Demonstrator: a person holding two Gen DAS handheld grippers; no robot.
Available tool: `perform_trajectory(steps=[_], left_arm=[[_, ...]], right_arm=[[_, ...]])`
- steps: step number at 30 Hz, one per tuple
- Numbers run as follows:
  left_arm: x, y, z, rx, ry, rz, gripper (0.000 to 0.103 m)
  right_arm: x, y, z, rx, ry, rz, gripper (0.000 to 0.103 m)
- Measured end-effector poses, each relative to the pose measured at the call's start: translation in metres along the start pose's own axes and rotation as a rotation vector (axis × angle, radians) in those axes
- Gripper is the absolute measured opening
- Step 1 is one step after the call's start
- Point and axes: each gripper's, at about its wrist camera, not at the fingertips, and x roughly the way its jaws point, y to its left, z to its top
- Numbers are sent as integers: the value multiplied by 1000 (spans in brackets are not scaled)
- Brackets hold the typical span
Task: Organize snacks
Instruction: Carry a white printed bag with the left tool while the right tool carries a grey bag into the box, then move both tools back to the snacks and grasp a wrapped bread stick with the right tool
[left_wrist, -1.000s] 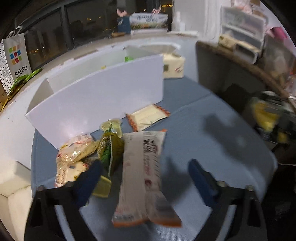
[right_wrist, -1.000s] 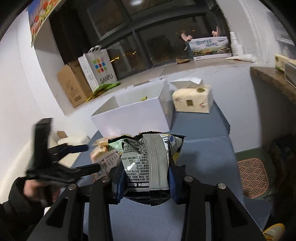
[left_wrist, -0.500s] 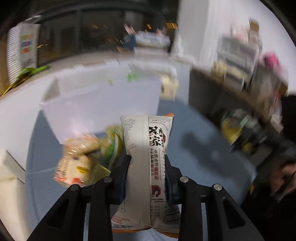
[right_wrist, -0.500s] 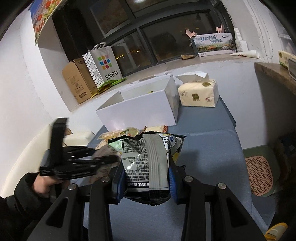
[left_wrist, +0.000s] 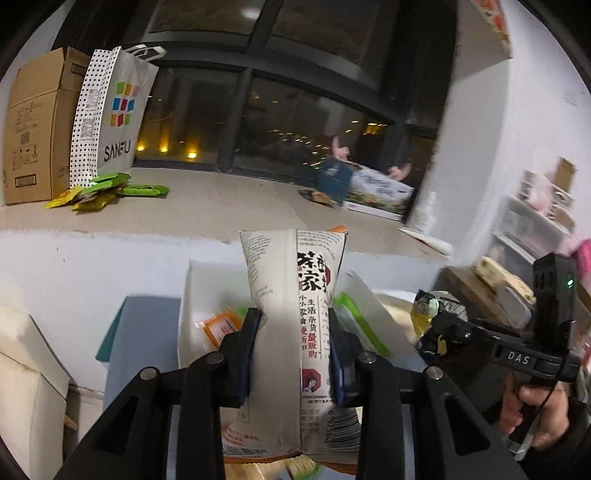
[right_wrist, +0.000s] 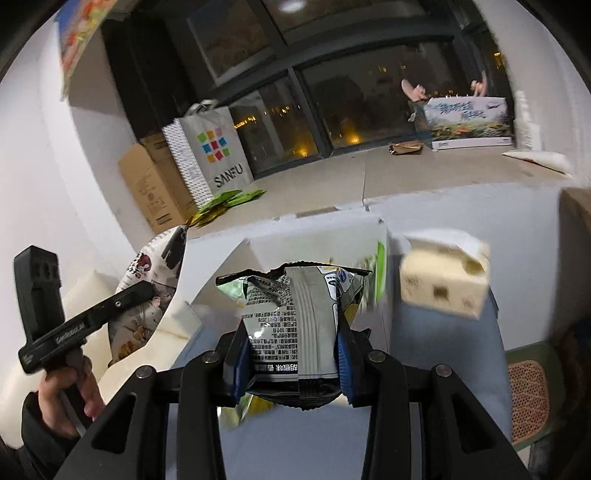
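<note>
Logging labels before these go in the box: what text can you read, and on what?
"SANFU": shopping bag on the ledge.
"DAS": right gripper body, seen from the left wrist.
"6 97584…": barcode digits on the cream snack pack in the left gripper.
Chinese print on that pack and on the silver snack bag: too small to quote reliably.

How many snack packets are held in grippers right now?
2. A beige printed packet is clamped in the left gripper; a silver-grey packet is clamped in the right gripper. Both hang above the white box.
</note>
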Motion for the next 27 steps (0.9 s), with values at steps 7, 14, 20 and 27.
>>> perform_trajectory(steps=[7, 14, 20, 27], left_arm=[[77, 6, 38, 4, 39, 83, 55], [92, 18, 28, 10, 84, 155, 103], [58, 21, 17, 24, 64, 139, 103], [-20, 7, 10, 95, -16, 102, 103]], right_arm=[[66, -3, 63, -7, 76, -85, 42], [90, -11, 72, 29, 119, -89, 103], [72, -2, 66, 0, 78, -76, 103], [22, 24, 60, -110, -22, -79, 103]])
